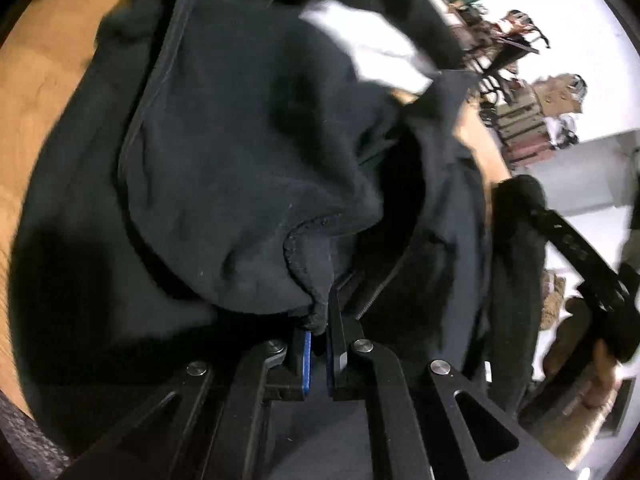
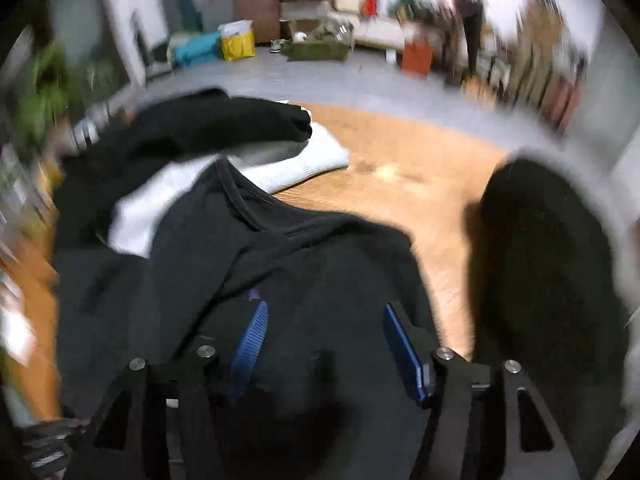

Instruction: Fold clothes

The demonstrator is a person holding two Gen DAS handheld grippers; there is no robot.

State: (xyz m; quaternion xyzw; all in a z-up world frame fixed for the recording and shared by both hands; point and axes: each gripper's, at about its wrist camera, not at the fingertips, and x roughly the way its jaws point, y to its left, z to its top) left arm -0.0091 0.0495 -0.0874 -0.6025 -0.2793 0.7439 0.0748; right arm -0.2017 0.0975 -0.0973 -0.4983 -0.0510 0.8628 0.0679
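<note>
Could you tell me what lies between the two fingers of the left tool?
A bunched fold of the dark garment is pinched between the left tool's fingers, seen in the left wrist view.

You have a dark hoodie (image 1: 224,152) bunched up on the wooden table, its fleecy inner side turned out, with a stitched hem curling down at the near edge and a zipper line running off to the right. From the right wrist view the hoodie (image 2: 320,264) lies rumpled, a seam ridge crossing its top. Beyond it you see white cloth (image 2: 288,168) lying flat, partly covered by a black garment (image 2: 192,132) draped across its far side.
</note>
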